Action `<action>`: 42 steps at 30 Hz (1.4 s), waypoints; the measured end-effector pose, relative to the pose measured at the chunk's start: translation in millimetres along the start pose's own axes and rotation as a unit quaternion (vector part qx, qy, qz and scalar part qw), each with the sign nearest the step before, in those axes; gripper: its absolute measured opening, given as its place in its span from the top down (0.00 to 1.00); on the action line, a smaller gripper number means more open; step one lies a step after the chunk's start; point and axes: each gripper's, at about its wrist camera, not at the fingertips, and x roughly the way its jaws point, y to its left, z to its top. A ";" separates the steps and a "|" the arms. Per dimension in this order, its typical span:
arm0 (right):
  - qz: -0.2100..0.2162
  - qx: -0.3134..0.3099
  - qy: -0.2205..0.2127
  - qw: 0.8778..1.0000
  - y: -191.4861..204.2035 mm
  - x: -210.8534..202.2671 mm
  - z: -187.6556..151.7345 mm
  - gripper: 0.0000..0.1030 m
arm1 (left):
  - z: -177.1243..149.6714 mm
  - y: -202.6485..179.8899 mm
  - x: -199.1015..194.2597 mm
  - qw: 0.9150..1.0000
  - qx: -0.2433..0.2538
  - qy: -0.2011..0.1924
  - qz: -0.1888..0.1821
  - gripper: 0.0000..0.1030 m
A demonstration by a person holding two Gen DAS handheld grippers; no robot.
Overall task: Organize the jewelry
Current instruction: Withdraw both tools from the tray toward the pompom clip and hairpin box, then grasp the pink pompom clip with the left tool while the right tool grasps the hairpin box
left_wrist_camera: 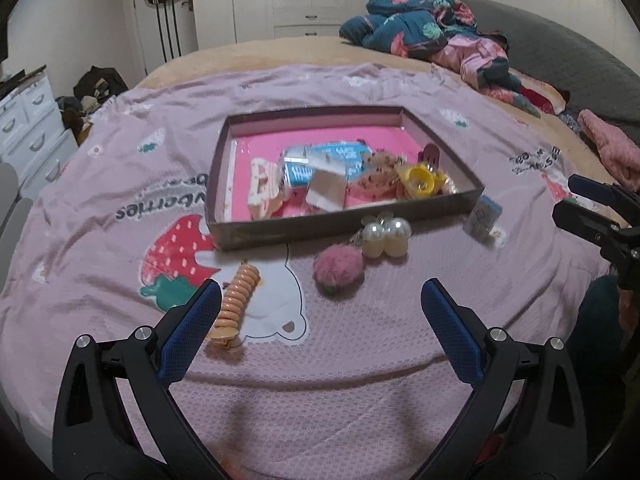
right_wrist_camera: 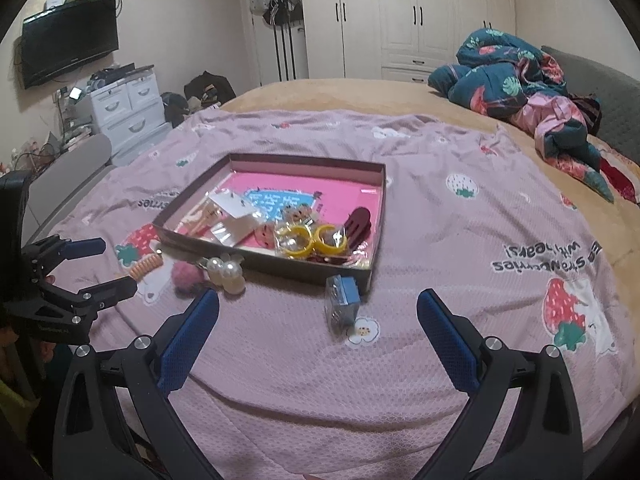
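Observation:
A shallow box (left_wrist_camera: 336,227) (right_wrist_camera: 280,268) with a pink floor lies on the pink bedspread and holds several hair clips, yellow rings and carded pieces. In front of it lie an orange spiral hair tie (left_wrist_camera: 235,300) (right_wrist_camera: 145,267), a pink pompom (left_wrist_camera: 338,267) (right_wrist_camera: 186,276), a pearl hair clip (left_wrist_camera: 385,236) (right_wrist_camera: 226,274) and a small blue packet (left_wrist_camera: 483,216) (right_wrist_camera: 342,306). My left gripper (left_wrist_camera: 320,304) is open and empty just short of the pompom. My right gripper (right_wrist_camera: 318,310) is open and empty, with the blue packet between its fingers' line.
A crumpled teal floral quilt (left_wrist_camera: 420,24) (right_wrist_camera: 520,76) lies at the far right of the bed. White drawers (right_wrist_camera: 128,108) stand left of the bed, wardrobes (right_wrist_camera: 420,16) behind. The other gripper shows at each view's edge: the right gripper (left_wrist_camera: 592,208), the left gripper (right_wrist_camera: 92,268).

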 end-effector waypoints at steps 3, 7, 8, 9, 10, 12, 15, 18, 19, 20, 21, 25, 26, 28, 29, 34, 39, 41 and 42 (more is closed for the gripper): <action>-0.007 0.004 0.012 1.000 -4.4 10.8 -5.2 0.04 | -2.6 0.7 9.3 1.000 0.002 0.011 -0.003 0.09; -0.016 0.011 0.030 0.999 -13.0 26.3 -13.2 0.04 | -5.8 1.3 19.9 1.000 0.005 0.021 -0.008 0.09; -0.018 0.014 0.033 0.999 -14.9 30.1 -15.0 0.04 | -5.9 0.5 21.6 1.000 0.007 0.022 -0.008 0.09; -0.019 0.014 0.035 0.999 -16.1 33.0 -15.7 0.04 | -6.3 0.1 24.1 1.000 0.009 0.024 -0.006 0.09; -0.021 0.014 0.039 0.999 -17.2 37.1 -16.5 0.04 | -6.5 -0.4 25.9 1.000 0.010 0.026 -0.006 0.09; -0.023 0.012 0.043 0.999 -18.4 44.5 -17.5 0.04 | -6.9 -0.4 31.1 0.999 0.011 0.031 -0.005 0.09; -0.022 0.007 0.050 0.998 -17.7 57.1 -18.3 0.05 | -6.5 -0.8 37.6 0.999 0.014 0.037 -0.002 0.09; -0.024 0.002 0.060 0.998 -17.2 71.3 -17.2 0.05 | -5.7 -2.1 43.2 0.999 0.018 0.039 -0.002 0.09; -0.022 0.002 0.062 0.998 -17.9 76.3 -16.6 0.05 | -5.6 -2.9 44.7 0.999 0.023 0.039 0.000 0.10; -0.022 0.004 0.065 0.998 -18.9 81.1 -15.8 0.05 | -5.5 -3.3 45.9 0.999 0.025 0.038 0.002 0.11; -0.023 0.005 0.068 0.997 -19.6 84.5 -14.7 0.05 | -5.2 -3.4 47.9 0.999 0.027 0.040 0.002 0.13; -0.013 0.011 0.082 0.997 -21.8 98.8 -11.4 0.16 | -3.1 -2.2 55.3 0.999 0.030 0.046 0.001 0.22; -0.009 0.013 0.085 0.996 -22.2 102.1 -10.8 0.16 | -2.3 -2.3 56.9 0.998 0.032 0.047 0.001 0.24; -0.001 0.019 0.091 0.996 -22.9 106.7 -10.2 0.17 | -0.8 -3.0 59.2 0.998 0.038 0.049 -0.002 0.29; 0.006 0.021 0.094 0.995 -22.9 108.8 -9.9 0.18 | -0.1 -3.6 59.5 0.998 0.040 0.049 -0.002 0.30; 0.022 0.013 0.102 0.994 -18.1 114.4 -10.1 0.45 | 4.1 -5.1 67.0 0.997 0.051 0.055 -0.006 0.34; 0.031 0.005 0.101 0.994 -14.3 112.5 -11.5 0.64 | 7.5 -9.1 73.0 0.996 0.067 0.061 -0.005 0.40; 0.041 0.007 0.101 0.994 -15.1 111.3 -11.4 0.77 | 10.6 -12.3 73.8 0.995 0.077 0.059 -0.006 0.47; 0.046 0.009 0.101 0.994 -15.1 110.6 -11.7 0.77 | 11.9 -13.0 74.7 0.995 0.080 0.058 -0.006 0.53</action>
